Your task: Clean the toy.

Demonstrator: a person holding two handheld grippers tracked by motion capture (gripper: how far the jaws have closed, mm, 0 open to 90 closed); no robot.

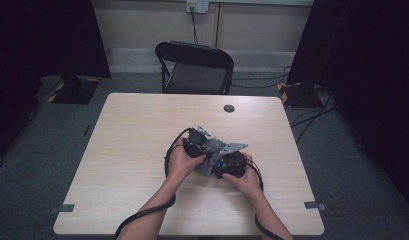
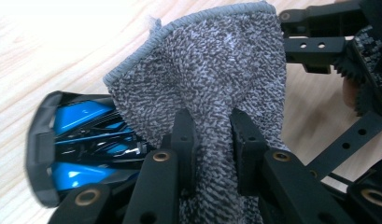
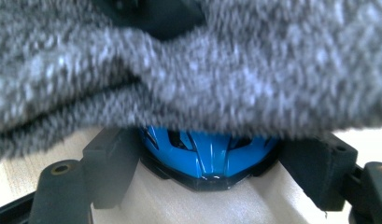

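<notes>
A grey knitted cloth (image 2: 212,70) is pinched between the jaws of my left gripper (image 2: 212,140), which is shut on it. The cloth drapes over a small blue and black object (image 2: 81,144). In the right gripper view that blue and black object (image 3: 207,149) sits between the two jaws of my right gripper (image 3: 209,163), both pads against its sides, with the cloth (image 3: 226,70) hanging blurred across the top. From above, both hands meet at the table's middle: left gripper (image 1: 194,142), right gripper (image 1: 228,164), cloth (image 1: 207,165) between them.
The light wooden table (image 1: 142,150) has a round dark grommet (image 1: 229,108) near its far edge and tape marks at the near corners (image 1: 66,208). A black folding chair (image 1: 194,67) stands behind the table. Cables trail from both grippers toward the near edge.
</notes>
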